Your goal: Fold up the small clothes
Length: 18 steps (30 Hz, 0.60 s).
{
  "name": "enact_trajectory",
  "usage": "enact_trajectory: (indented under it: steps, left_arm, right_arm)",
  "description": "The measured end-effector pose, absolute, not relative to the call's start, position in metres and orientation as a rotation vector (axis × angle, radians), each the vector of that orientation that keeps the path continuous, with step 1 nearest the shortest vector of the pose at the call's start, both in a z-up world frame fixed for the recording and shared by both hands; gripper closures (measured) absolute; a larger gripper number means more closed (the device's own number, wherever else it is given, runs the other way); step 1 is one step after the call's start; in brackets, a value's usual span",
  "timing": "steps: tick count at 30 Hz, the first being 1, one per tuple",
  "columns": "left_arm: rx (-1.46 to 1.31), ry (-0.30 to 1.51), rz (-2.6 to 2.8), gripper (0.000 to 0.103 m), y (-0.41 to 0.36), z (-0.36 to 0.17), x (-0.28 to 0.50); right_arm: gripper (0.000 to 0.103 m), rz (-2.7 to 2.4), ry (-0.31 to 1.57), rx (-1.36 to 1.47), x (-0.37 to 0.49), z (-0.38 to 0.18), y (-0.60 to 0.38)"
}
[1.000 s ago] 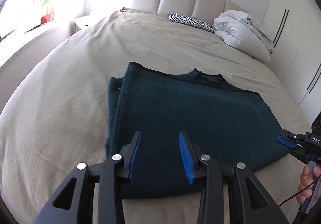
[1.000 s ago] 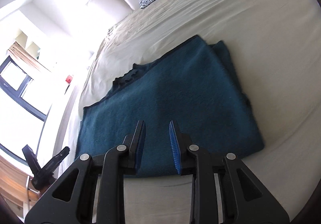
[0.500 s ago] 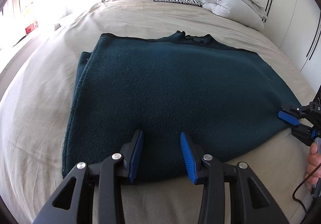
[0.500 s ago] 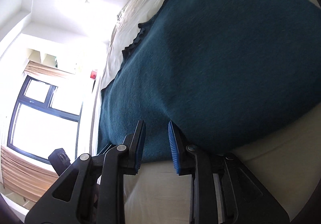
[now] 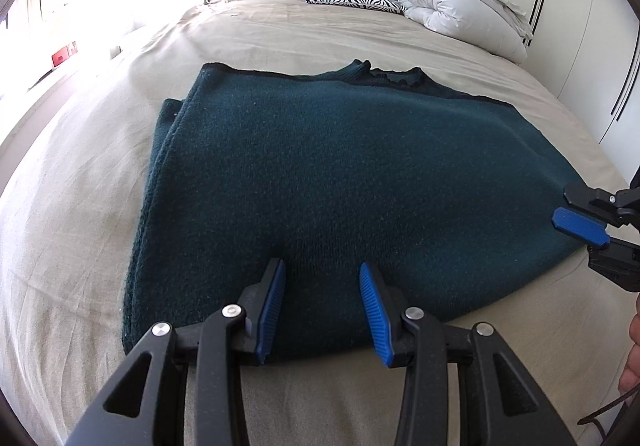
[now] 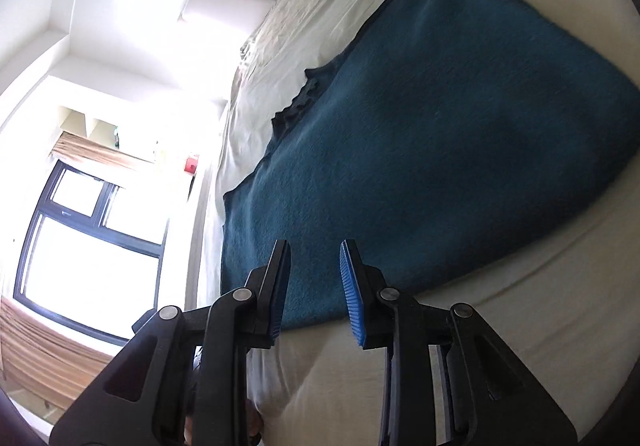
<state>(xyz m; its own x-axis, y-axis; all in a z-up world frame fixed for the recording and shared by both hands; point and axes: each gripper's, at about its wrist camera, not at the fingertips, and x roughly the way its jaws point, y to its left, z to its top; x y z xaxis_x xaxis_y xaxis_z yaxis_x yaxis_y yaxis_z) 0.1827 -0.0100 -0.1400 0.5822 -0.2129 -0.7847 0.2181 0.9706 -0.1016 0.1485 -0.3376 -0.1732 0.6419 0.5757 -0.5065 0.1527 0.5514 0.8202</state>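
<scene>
A dark teal knit sweater (image 5: 340, 174) lies folded flat on the beige bed, neckline toward the headboard. My left gripper (image 5: 322, 265) hovers over its near hem, open, with cloth beneath the gap and neither blue pad pressing. In the right wrist view the sweater (image 6: 440, 150) fills the frame on a tilt. My right gripper (image 6: 314, 244) stands at its near corner with jaws opening, and cloth shows behind the gap without being pinched. The right gripper (image 5: 560, 205) also appears at the right edge of the left wrist view, next to the sweater's right corner.
The beige bed sheet (image 5: 80, 206) stretches all around the sweater. A zebra-print pillow (image 5: 352, 0) and a bundled white duvet (image 5: 460, 10) lie by the headboard. White wardrobe doors (image 5: 580, 46) stand at right, and a bright window (image 6: 88, 238) at left.
The left gripper came down closer to the sweater's near hem, then held still. The right gripper rolled and shifted along the sweater's edge, and its jaws spread slightly wider.
</scene>
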Motion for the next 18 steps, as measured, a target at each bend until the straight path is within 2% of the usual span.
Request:
enact_trajectory:
  steps: [7, 14, 18]
  left_arm:
    - [-0.037, 0.913, -0.291, 0.060, 0.002, -0.138, 0.178]
    - [-0.282, 0.918, -0.375, 0.060, 0.054, -0.135, 0.168]
    - [-0.409, 0.919, -0.369, 0.065, 0.092, -0.135, 0.157]
  right_arm:
    - [0.079, 0.382, 1.008, 0.945, 0.180, -0.213, -0.273]
    - [0.079, 0.290, 0.886, 1.081, 0.154, -0.222, -0.352]
    - [0.079, 0.173, 0.802, 1.133, 0.127, -0.218, -0.405]
